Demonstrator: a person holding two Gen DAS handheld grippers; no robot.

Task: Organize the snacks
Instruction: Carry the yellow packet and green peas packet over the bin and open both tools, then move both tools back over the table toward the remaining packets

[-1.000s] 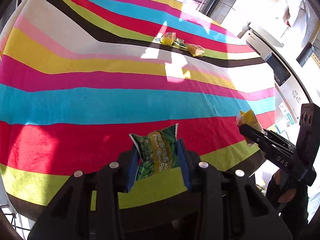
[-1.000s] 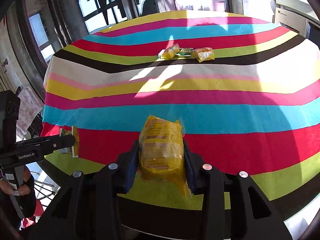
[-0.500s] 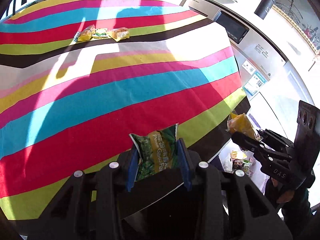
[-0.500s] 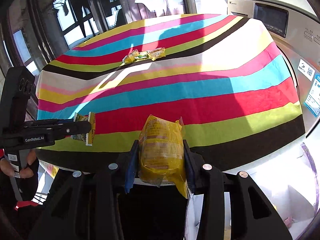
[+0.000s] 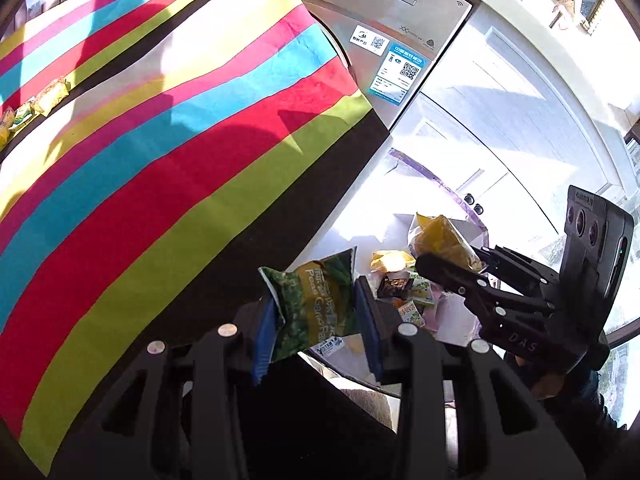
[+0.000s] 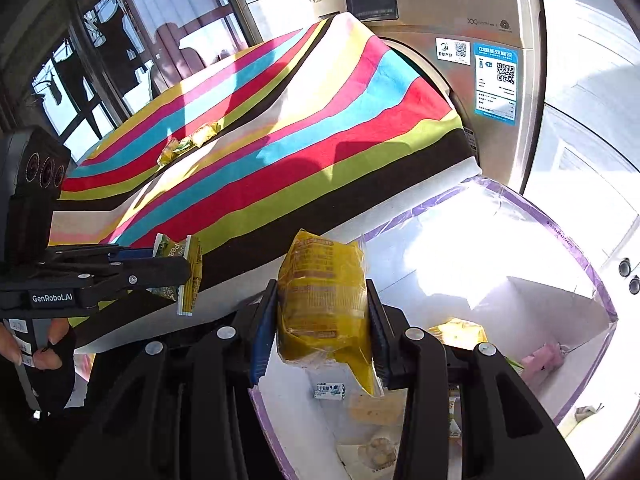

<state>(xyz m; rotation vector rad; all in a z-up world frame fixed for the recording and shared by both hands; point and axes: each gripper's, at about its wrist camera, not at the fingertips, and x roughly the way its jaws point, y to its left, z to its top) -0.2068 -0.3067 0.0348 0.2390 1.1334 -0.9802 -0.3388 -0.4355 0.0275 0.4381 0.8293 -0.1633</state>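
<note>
Snacks in transit: the left claw point(image 5: 316, 316) pinches a green pea packet point(image 5: 314, 306) and the right claw point(image 6: 322, 312) a yellow packet point(image 6: 324, 304), each gripped across its middle. Both are probably light, soft and crinkly, likely slippery. Beyond lie the white box point(image 6: 560, 248) and the striped table point(image 5: 160, 152).

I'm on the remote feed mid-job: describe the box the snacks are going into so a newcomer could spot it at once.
Start at the table with the striped cloth and the silver washing machine behind it. Down at the table's end, in front of the machine, stands an open white box with snack packets in its bottom. Its purple-taped rim sets it apart from the white cabinets around it.
</note>
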